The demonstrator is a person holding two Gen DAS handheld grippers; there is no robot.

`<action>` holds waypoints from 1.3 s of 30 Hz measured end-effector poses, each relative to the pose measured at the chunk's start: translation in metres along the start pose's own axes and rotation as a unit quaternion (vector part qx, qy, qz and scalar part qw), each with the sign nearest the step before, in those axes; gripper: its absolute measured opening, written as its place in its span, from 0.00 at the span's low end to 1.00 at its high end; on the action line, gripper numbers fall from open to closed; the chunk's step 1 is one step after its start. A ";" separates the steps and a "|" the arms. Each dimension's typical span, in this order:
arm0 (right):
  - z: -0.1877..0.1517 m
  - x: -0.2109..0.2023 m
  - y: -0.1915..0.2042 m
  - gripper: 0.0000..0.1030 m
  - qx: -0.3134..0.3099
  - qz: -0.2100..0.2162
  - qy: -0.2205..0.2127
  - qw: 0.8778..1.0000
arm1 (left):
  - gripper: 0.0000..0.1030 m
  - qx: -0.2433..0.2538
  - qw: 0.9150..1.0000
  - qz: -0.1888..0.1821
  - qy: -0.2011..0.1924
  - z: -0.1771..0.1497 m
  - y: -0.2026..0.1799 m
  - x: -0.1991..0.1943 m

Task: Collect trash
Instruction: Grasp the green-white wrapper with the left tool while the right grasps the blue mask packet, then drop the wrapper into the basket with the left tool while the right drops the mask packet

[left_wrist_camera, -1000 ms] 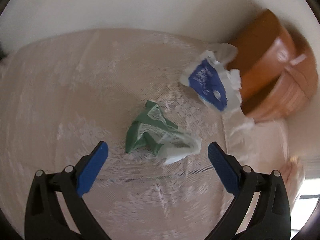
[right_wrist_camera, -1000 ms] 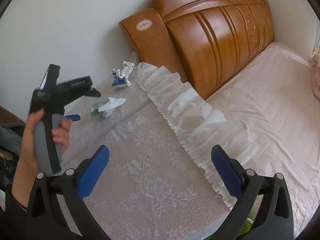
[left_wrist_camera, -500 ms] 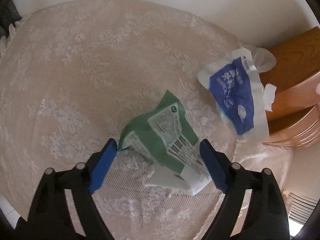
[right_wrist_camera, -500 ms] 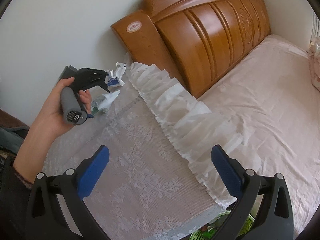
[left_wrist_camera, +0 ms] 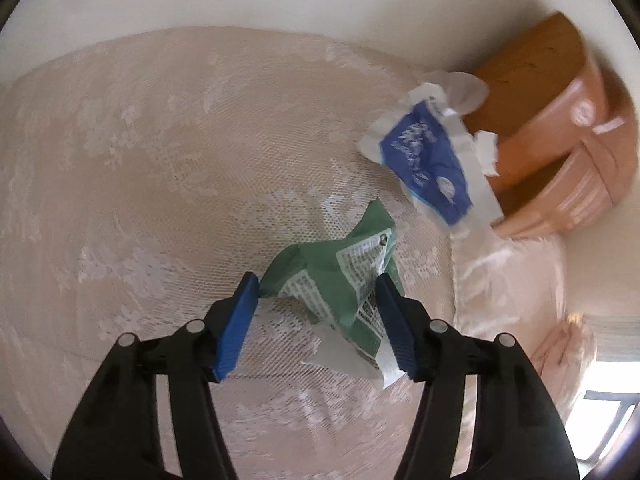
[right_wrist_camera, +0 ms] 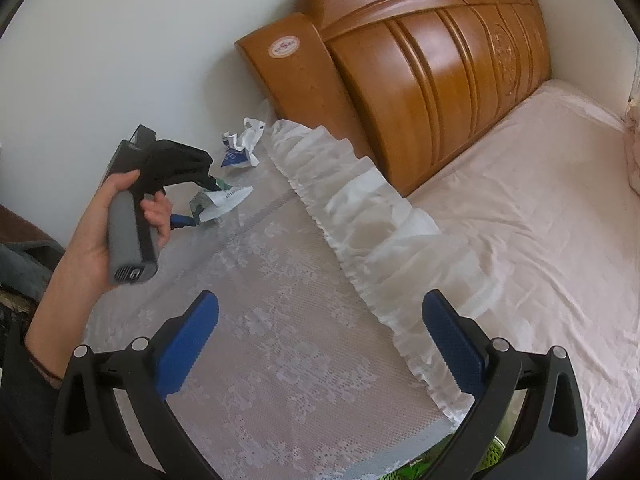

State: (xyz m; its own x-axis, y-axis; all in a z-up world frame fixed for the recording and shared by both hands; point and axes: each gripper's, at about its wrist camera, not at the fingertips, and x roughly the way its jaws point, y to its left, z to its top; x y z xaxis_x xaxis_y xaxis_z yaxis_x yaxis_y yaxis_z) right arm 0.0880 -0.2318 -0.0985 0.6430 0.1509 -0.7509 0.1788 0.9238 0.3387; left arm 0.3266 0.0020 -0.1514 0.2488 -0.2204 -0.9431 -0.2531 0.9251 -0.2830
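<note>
Left gripper [left_wrist_camera: 316, 300]: blue-padded fingers pinch a crumpled green and white printed wrapper [left_wrist_camera: 340, 280], one pad pressed against each side of it, over the white floral lace cloth [left_wrist_camera: 160, 160]. In the right wrist view the wrapper [right_wrist_camera: 218, 200] shows at that gripper's tips, held by the left hand [right_wrist_camera: 116, 216]. A crumpled blue and white plastic wrapper [left_wrist_camera: 428, 168] lies on the cloth near the carved brown wooden headboard [right_wrist_camera: 420, 80]. Right gripper [right_wrist_camera: 320, 340]: fingers spread wide, holding nothing, above the lace cloth beside its white ruffled edge [right_wrist_camera: 380, 240].
</note>
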 end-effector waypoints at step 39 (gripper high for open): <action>0.160 0.243 0.147 0.41 -0.093 -0.061 0.059 0.992 | 0.57 0.219 0.967 0.039 -0.121 -0.104 0.094 -0.140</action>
State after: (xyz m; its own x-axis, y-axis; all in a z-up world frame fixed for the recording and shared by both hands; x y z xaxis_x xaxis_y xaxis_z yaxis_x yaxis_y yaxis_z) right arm 0.3901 -0.1153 -0.1405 0.5320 0.0641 -0.8443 0.1024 0.9850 0.1392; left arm 0.1708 0.0878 -0.0640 0.4697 -0.1152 -0.8753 0.1275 0.9899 -0.0619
